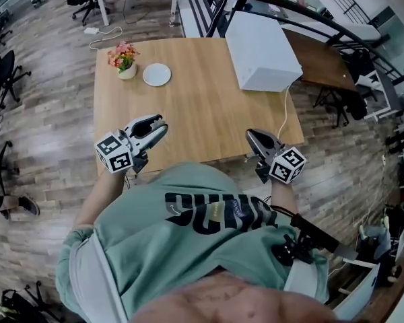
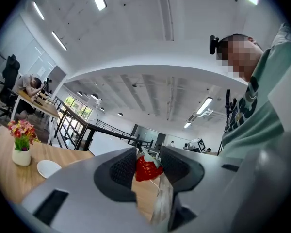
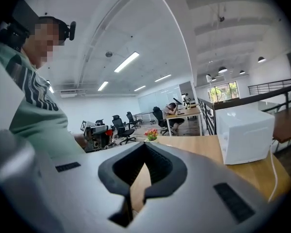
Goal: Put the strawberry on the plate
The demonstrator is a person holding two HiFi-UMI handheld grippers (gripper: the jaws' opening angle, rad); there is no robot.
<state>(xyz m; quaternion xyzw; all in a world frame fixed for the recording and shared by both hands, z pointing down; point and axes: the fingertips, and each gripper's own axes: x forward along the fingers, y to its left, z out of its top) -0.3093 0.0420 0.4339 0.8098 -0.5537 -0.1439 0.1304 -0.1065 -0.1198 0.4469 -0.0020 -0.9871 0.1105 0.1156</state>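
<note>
The left tool [image 2: 148,150] is clamping a small red strawberry with a pale green calyx [image 2: 145,169] between its two dark ribbed pads, which are standing apart by the width of the fruit. In the left gripper view the calyx end is pointing up and toward the right-hand pad, and the red body is hanging below it. The long axis is therefore running roughly upright with a slight tilt. The fruit is sitting near the jaw tips, above the light wooden counter [image 1: 209,106].

In the head view the left tool [image 1: 161,124] is hovering over the near left part of the counter and pointing toward the far edge. The round white plate [image 1: 157,74] is lying well ahead of it on the far left part of the counter. It is sitting just beside a small white pot of pink and red flowers [image 1: 124,60]. The plate is carrying nothing.

The right tool [image 3: 143,145] is showing its jaw tips meeting, with nothing between them. It is hovering at the near right edge of the counter [image 1: 251,134]. A white box-shaped appliance [image 1: 261,51] is standing on the far right part of the counter.
</note>
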